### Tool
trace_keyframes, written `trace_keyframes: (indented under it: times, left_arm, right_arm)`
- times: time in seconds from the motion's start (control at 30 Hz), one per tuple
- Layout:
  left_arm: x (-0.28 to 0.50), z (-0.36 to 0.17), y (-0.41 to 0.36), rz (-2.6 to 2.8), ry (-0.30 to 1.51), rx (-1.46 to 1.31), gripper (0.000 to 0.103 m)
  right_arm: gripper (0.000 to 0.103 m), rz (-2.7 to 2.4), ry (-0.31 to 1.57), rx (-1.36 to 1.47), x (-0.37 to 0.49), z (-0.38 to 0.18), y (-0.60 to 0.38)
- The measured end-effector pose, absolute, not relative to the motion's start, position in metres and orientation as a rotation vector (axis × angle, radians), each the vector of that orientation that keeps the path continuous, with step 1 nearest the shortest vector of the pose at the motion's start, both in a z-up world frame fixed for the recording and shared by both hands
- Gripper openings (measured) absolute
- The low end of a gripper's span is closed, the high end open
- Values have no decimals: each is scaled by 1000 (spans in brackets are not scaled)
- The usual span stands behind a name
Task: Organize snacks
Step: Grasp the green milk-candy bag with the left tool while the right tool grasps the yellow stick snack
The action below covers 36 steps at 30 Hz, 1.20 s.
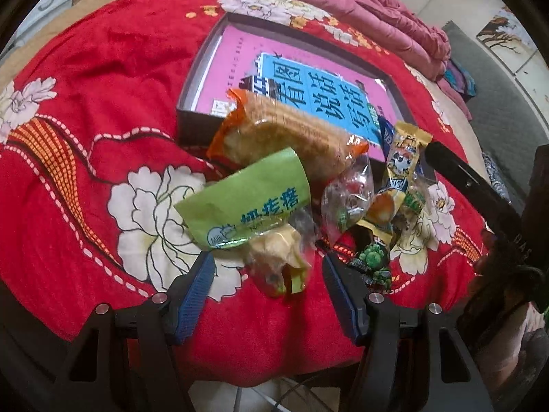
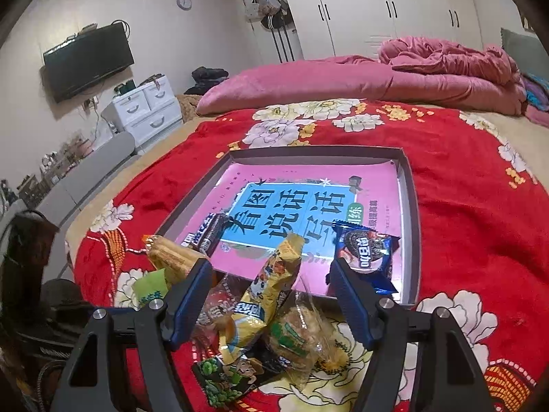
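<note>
Snacks heaped on red blanket against box front rim, between both wide-open, empty tongs.

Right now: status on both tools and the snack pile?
Left tool open, empty, over green packet. Right tool open, empty, above yellow packet. Two cookie packs already in tray; rest piled on blanket. Nothing blocking.

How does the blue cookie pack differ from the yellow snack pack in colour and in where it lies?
The blue cookie pack is dark blue with a black sandwich cookie pictured; the yellow snack pack is yellow with a cartoon figure. The blue one lies inside the box; the yellow one leans over the box's front edge, its lower end on the snack pile. Both are sealed and ungripped.
</note>
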State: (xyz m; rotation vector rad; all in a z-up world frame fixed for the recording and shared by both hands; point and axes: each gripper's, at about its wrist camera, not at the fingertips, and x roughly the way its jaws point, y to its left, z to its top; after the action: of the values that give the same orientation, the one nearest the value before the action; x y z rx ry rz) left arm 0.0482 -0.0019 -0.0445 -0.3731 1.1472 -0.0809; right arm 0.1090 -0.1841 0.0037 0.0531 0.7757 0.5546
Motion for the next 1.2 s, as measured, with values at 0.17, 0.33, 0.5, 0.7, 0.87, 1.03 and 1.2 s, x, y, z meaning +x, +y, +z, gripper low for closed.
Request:
trace_keyframes:
  times: [0.17, 0.33, 0.5, 0.7, 0.87, 1.03, 1.2]
  left_arm:
    - [49, -49, -4, -75, 1156, -370, 67]
    - [49, -51, -4, -67, 1158, -369, 67]
    - [51, -53, -3, -57, 1157, -368, 67]
    - [53, -53, -4, -53, 1149, -366, 67]
    - [54, -54, -3, -54, 1148, -379, 67]
    - [55, -55, -3, -53, 1145, -386, 67]
    - [56, -55, -2, -50, 1139, -396, 66]
  right_arm:
    - [61, 554, 793, 68, 115, -1, -184]
    - [55, 576, 801, 66, 117, -3, -179]
    - [52, 603, 802, 31, 113, -4, -168]
    - [48, 609, 854, -2, 111, -16, -156]
    - [33, 612, 892, 10, 116, -24, -154]
    - [29, 617, 898, 12, 117, -26, -152]
    - [26, 602, 887, -23, 114, -25, -147]
